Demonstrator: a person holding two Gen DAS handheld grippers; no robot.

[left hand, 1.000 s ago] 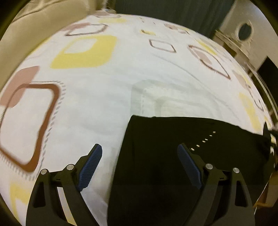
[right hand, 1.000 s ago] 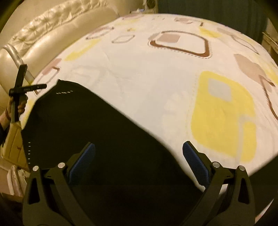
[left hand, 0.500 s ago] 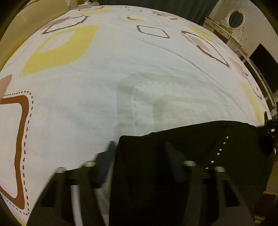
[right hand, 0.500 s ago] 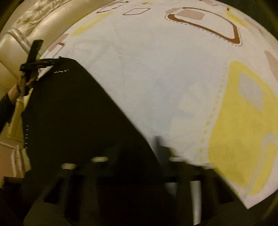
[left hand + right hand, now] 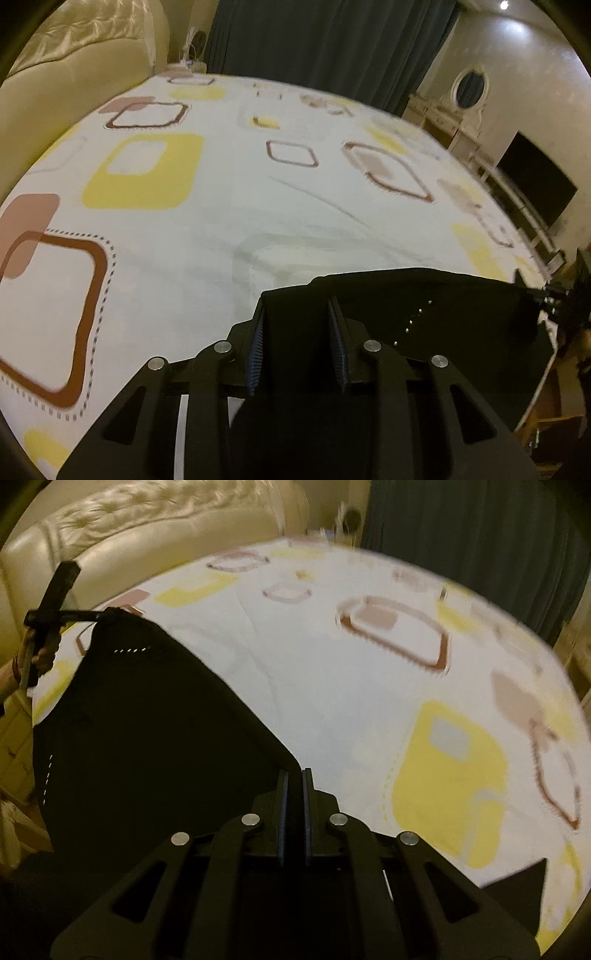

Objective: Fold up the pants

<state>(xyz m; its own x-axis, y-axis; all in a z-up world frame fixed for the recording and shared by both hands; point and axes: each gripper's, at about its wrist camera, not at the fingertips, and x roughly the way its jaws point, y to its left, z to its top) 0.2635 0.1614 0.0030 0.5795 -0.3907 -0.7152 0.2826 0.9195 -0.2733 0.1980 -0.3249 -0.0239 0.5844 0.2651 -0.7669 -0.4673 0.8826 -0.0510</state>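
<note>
A bed [image 5: 229, 206] under a white sheet with yellow and brown squares carries the black pants [image 5: 147, 731] at its near edge. The left gripper [image 5: 297, 345] has just been closing, its fingers pinching one corner; the right gripper [image 5: 293, 805] pinches the other corner.

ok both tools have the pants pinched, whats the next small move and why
Probably carry the held edge forward over the rest of the pants to make the fold. The left tool and the right tool each clamp a corner, its jaws just closed on the cloth, and the bed sheet ahead lies bare.
</note>
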